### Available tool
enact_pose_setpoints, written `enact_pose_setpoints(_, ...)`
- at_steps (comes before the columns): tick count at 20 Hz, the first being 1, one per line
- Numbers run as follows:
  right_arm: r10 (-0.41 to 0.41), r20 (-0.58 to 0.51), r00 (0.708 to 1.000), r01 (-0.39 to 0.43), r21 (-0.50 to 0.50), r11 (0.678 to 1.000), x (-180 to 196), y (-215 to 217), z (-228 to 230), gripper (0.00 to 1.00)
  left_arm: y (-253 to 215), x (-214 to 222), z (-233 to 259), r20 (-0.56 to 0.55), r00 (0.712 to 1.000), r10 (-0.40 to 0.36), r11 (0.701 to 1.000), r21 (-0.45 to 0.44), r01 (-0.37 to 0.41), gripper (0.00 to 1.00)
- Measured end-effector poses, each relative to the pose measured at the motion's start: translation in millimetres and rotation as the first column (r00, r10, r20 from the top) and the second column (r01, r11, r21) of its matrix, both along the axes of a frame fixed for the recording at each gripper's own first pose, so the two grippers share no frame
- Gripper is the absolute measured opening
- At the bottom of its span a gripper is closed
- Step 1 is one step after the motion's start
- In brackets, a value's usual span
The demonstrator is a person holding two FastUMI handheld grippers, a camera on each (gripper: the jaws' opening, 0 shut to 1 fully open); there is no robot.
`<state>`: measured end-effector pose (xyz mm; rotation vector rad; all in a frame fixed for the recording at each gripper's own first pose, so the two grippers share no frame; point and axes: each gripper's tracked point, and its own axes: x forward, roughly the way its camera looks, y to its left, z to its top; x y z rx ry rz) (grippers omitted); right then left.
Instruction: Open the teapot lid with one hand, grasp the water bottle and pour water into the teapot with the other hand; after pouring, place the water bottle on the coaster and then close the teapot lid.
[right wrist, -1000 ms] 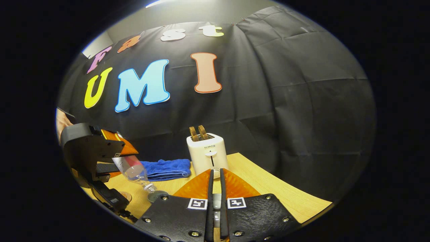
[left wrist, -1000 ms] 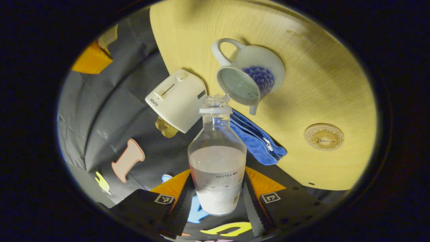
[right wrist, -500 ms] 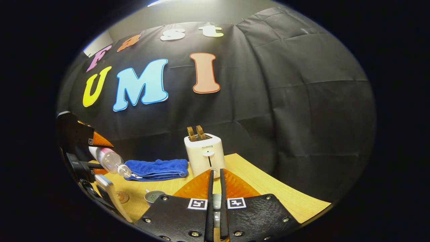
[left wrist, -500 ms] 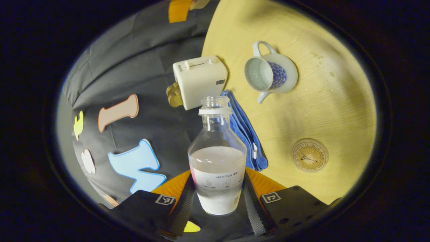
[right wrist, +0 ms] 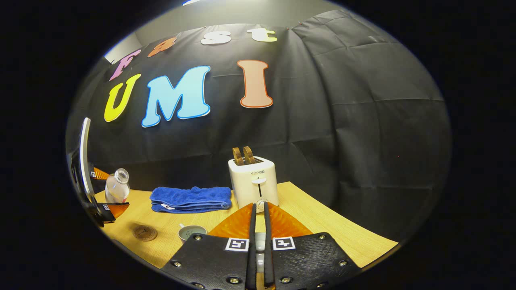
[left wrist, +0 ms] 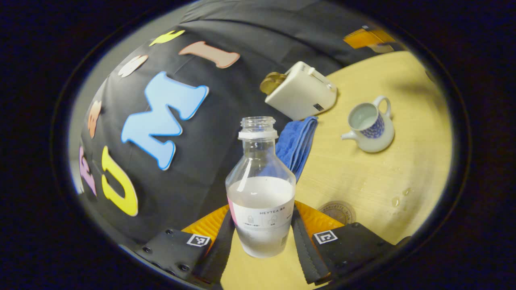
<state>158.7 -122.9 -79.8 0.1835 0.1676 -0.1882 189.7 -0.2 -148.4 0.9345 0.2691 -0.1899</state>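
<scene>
A clear water bottle [left wrist: 260, 189], uncapped and about half full, stands upright between the fingers of my left gripper [left wrist: 262, 217], which is shut on its lower body. The white teapot with a blue pattern [left wrist: 369, 129] sits lidless on the wooden table, right of the bottle. The round coaster [left wrist: 336, 210] lies just beyond my left gripper's right finger, partly hidden by it. In the right gripper view, my right gripper [right wrist: 258, 207] is shut on a small pale piece, the teapot lid [right wrist: 260, 245], above the teapot [right wrist: 192, 231]. The bottle [right wrist: 117, 186] and coaster [right wrist: 145, 233] are at far left.
A white toaster [right wrist: 253, 187] with two slices in it stands at the back of the table [right wrist: 322, 225]. A folded blue towel [right wrist: 189, 199] lies to its left. Water drops [left wrist: 397, 199] dot the wood near the coaster.
The bottle has swung from tilted over the teapot back to upright and moved away from it, down toward the coaster. My right gripper has hardly moved.
</scene>
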Motion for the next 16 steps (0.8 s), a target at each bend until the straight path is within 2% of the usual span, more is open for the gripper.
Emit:
enact_pose_setpoints(2,0.011,-0.002,1.000,-0.011,-0.003,1.000,1,4,-1,0.07,1,-6,-3,0.001,0.999,0.043,0.984,-0.173,-0.043,0.85)
enact_pose_setpoints(4,0.016,-0.005,1.000,-0.016,-0.010,1.000,2,6,-2,0.07,0,-3,-8,0.002,0.997,0.079,0.942,-0.328,-0.074,0.85)
enact_pose_setpoints(6,0.021,-0.006,1.000,-0.021,-0.012,1.000,2,9,-1,0.07,-9,-2,-12,0.001,0.994,0.108,0.886,-0.454,-0.096,0.84)
enact_pose_setpoints(8,0.028,-0.004,1.000,-0.028,-0.002,1.000,2,10,-2,0.07,-17,-2,-15,-0.006,0.992,0.123,0.811,-0.576,-0.104,0.84)
enact_pose_setpoints(10,0.034,-0.007,0.999,-0.034,0.010,0.999,3,12,-3,0.07,-27,-1,-18,-0.028,0.992,0.121,0.747,-0.656,-0.110,0.84)
enact_pose_setpoints(13,0.037,-0.012,0.999,-0.037,0.007,0.999,4,13,-5,0.07,-33,2,-20,-0.037,0.992,0.124,0.680,-0.725,-0.112,0.84)
enact_pose_setpoints(14,0.040,-0.009,0.999,-0.040,0.004,0.999,4,14,-3,0.07,-36,3,-20,-0.039,0.992,0.120,0.661,-0.742,-0.109,0.84)
enact_pose_setpoints(16,0.041,-0.006,0.999,-0.041,-0.003,0.999,4,15,-2,0.07,-36,2,-25,-0.053,0.991,0.121,0.656,-0.746,-0.120,0.84)
